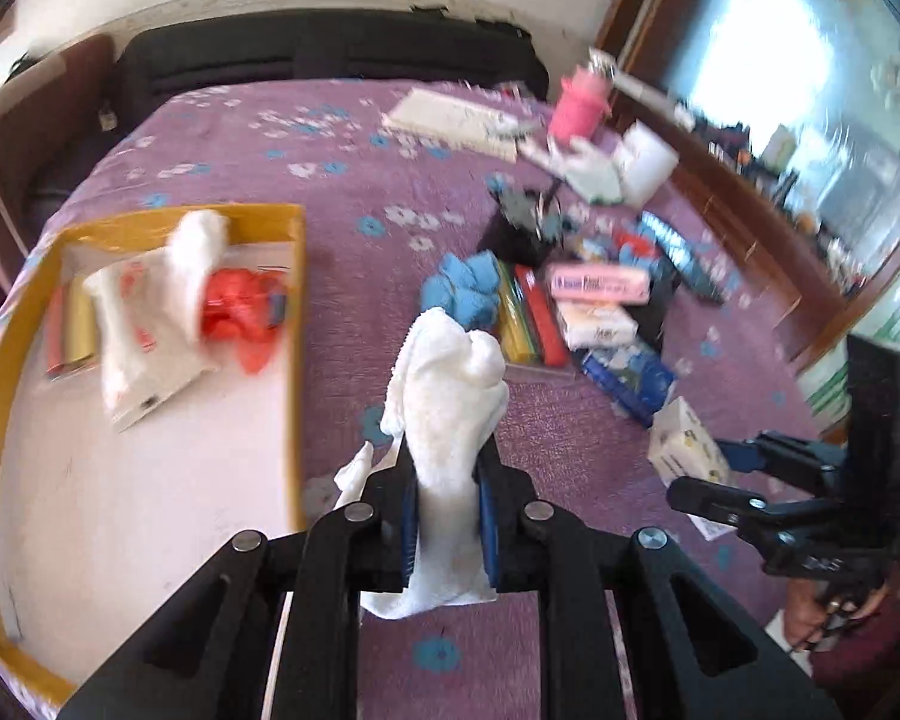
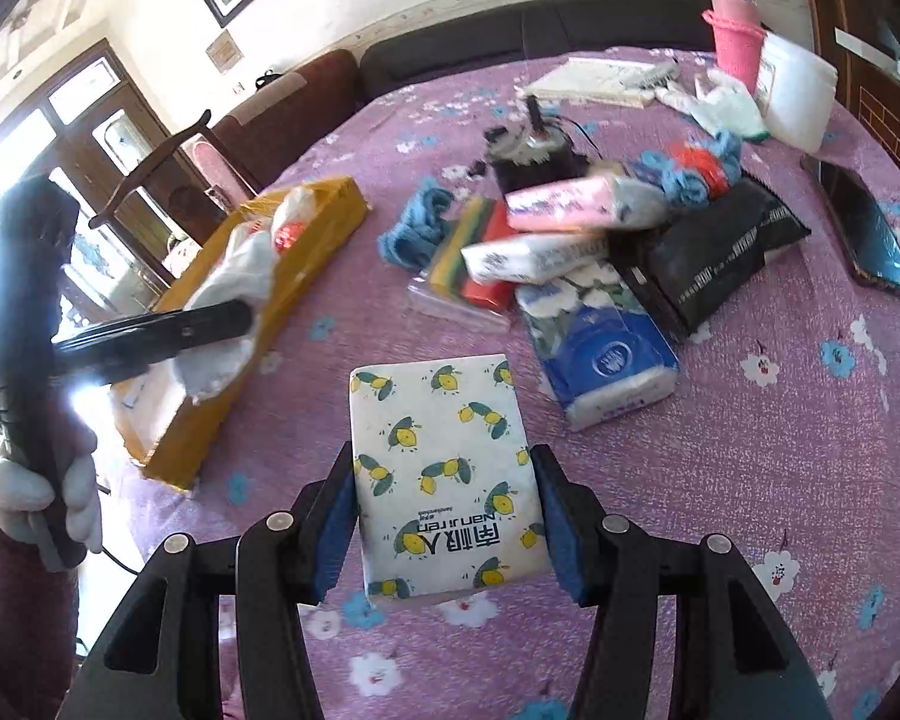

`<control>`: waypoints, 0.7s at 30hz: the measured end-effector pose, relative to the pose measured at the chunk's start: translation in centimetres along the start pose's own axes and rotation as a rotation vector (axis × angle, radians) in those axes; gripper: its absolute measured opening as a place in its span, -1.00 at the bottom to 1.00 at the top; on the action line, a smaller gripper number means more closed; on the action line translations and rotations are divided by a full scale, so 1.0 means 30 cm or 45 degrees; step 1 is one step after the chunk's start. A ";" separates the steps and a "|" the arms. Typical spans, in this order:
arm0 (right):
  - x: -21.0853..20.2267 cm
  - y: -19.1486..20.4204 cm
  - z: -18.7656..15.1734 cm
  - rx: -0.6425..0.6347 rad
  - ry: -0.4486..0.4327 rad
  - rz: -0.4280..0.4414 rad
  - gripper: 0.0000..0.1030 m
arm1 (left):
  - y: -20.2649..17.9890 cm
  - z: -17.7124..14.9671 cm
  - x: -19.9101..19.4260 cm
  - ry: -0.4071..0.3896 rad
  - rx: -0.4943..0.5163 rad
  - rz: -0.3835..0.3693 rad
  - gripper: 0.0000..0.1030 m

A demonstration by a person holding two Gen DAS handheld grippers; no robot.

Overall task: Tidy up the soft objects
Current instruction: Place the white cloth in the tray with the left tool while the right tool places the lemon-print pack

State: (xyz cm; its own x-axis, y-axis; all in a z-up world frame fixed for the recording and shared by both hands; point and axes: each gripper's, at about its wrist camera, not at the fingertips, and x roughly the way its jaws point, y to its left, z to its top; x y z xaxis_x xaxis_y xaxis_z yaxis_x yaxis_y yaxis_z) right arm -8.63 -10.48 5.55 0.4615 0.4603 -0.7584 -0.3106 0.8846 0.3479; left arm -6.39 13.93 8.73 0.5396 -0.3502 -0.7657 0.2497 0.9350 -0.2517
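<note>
My left gripper (image 1: 447,468) is shut on a white cloth (image 1: 450,396) and holds it above the purple bed cover, just right of the yellow box (image 1: 297,312). The box holds a white bag (image 1: 144,336), another white cloth (image 1: 195,246) and a red item (image 1: 240,312). My right gripper (image 2: 444,480) is shut on a lemon-print tissue pack (image 2: 444,468), held above the cover. That gripper also shows in the left wrist view (image 1: 708,480) with the pack (image 1: 684,438). The left gripper shows in the right wrist view (image 2: 234,318) over the box (image 2: 306,240).
A pile lies mid-bed: pink tissue pack (image 2: 564,204), blue tissue pack (image 2: 600,354), blue cloth (image 2: 414,228), coloured sponges (image 2: 474,252), black pouch (image 2: 720,258). A pink cup (image 2: 738,42), white bag (image 2: 798,90) and phone (image 2: 870,234) sit at the far right.
</note>
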 end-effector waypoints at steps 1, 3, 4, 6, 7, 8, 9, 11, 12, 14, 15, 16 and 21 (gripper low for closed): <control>-0.008 0.018 0.007 -0.011 -0.007 0.008 0.15 | 0.026 -0.001 -0.036 -0.021 -0.022 0.008 -0.69; -0.015 0.061 0.019 -0.031 -0.011 0.033 0.15 | 0.110 -0.011 -0.112 -0.061 -0.078 0.057 -0.68; -0.015 0.087 0.026 -0.041 -0.009 0.052 0.15 | 0.152 -0.013 -0.134 -0.072 -0.101 0.094 -0.68; 0.001 0.140 0.047 -0.066 0.001 0.083 0.15 | 0.257 -0.013 -0.158 -0.078 -0.169 0.173 -0.67; 0.009 0.164 0.058 -0.079 0.007 0.093 0.16 | 0.310 -0.015 -0.161 -0.067 -0.209 0.190 -0.67; 0.021 0.197 0.069 -0.096 0.012 0.102 0.16 | 0.362 -0.014 -0.154 -0.048 -0.249 0.198 -0.67; 0.037 0.237 0.083 -0.117 0.017 0.108 0.16 | 0.419 -0.013 -0.139 -0.025 -0.294 0.210 -0.67; 0.071 0.312 0.114 -0.156 0.028 0.124 0.16 | 0.502 -0.014 -0.102 0.011 -0.366 0.234 -0.67; 0.086 0.344 0.129 -0.173 0.030 0.131 0.16 | 0.541 -0.011 -0.079 0.025 -0.400 0.239 -0.67; 0.123 0.405 0.164 -0.205 0.033 0.141 0.16 | 0.618 0.007 -0.032 0.040 -0.469 0.252 -0.67; 0.147 0.440 0.185 -0.218 0.038 0.148 0.16 | 0.649 0.019 -0.013 0.043 -0.482 0.265 -0.67; 0.173 0.475 0.205 -0.229 0.047 0.159 0.16 | 0.673 0.035 0.009 0.042 -0.487 0.280 -0.64; 0.320 0.613 0.275 -0.312 0.109 0.152 0.16 | 0.779 0.084 0.035 -0.024 -0.592 0.242 -0.28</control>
State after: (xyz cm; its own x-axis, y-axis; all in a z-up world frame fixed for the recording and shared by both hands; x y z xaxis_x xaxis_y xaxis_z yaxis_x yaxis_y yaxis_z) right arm -3.05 10.85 9.21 0.3411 0.5429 -0.7674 -0.5546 0.7754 0.3020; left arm 2.05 35.27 3.55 0.5565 -0.1684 -0.8136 -0.2365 0.9066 -0.3495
